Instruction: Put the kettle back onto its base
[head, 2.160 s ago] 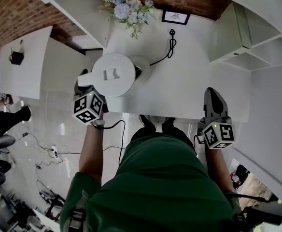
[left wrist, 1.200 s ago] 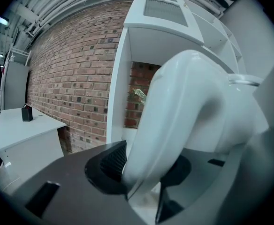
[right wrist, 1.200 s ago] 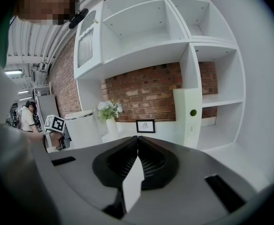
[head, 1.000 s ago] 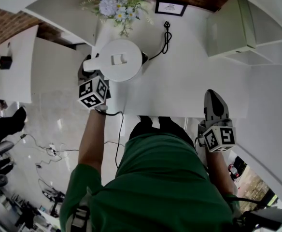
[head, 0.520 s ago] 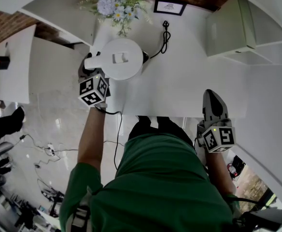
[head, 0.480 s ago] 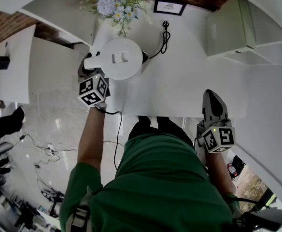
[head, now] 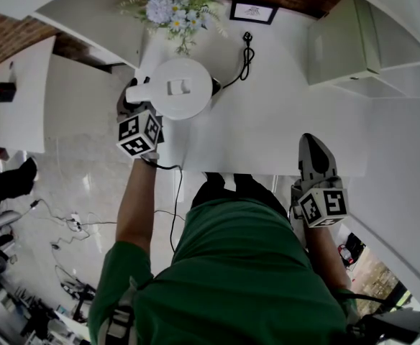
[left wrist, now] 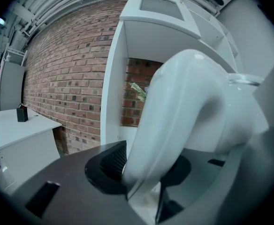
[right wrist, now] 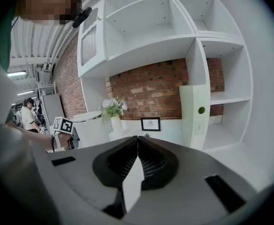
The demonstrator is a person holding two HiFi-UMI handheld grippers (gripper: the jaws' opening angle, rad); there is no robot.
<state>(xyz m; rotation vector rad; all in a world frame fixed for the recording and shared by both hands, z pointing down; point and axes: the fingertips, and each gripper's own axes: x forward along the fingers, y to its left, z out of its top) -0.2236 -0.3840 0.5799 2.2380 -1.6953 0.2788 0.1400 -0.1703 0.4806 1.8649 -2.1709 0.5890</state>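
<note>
Pinching the handle (left wrist: pixel 170 125) of the white kettle (head: pixel 175 88) in the left gripper (head: pixel 129 108), at the left end of the counter (head: pixel 267 128). Upright there, just in front of the flowers (head: pixel 170 9), with a black cord (head: pixel 242 67) trailing from its right side to a plug (head: pixel 247 37). Cannot tell whether seated on the base, hidden underneath. Right gripper (head: pixel 312 149) pressed together on nothing, at the counter's near right edge, well apart from the kettle. Print on the framed picture (head: pixel 252 11) too small to read.
</note>
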